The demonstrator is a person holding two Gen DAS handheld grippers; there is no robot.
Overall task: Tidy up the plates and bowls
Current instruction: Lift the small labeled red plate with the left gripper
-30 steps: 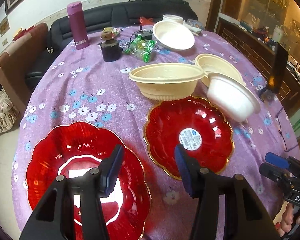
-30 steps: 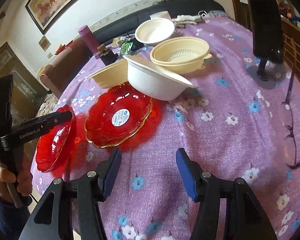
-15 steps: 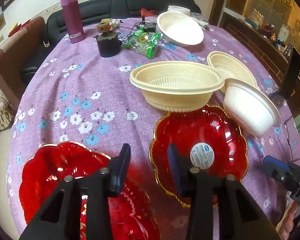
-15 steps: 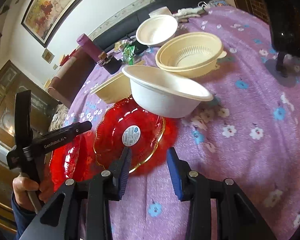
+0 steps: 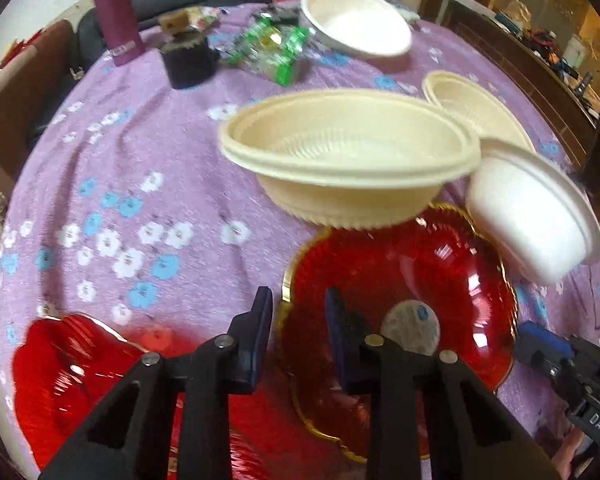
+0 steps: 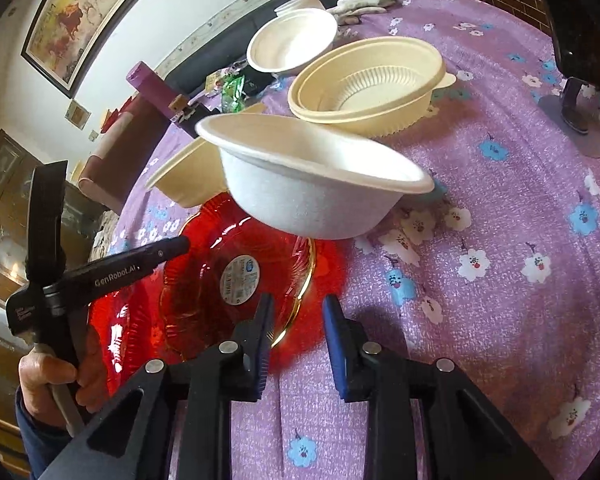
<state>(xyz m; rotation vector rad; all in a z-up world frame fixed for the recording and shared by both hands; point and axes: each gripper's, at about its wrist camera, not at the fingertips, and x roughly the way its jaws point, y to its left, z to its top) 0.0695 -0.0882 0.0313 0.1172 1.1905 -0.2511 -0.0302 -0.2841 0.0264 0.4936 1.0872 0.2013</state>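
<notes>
My left claw (image 5: 296, 334) is closing astride the red plate's (image 5: 404, 280) gold rim near the table's (image 6: 500, 208) near edge; my right claw (image 6: 296, 336) is closing at its opposite rim, neither gripping yet.

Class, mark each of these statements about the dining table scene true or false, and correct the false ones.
1. Two red plates lie on the table. True: the labelled red plate and the second red plate.
2. The tablecloth is green. False: purple with flowers.
3. The white bowl sits partly on the labelled plate. True.
4. The purple flask lies flat. False: it stands upright.
5. The left gripper holds a bowl. False: its closing jaws straddle the labelled plate's rim.
</notes>
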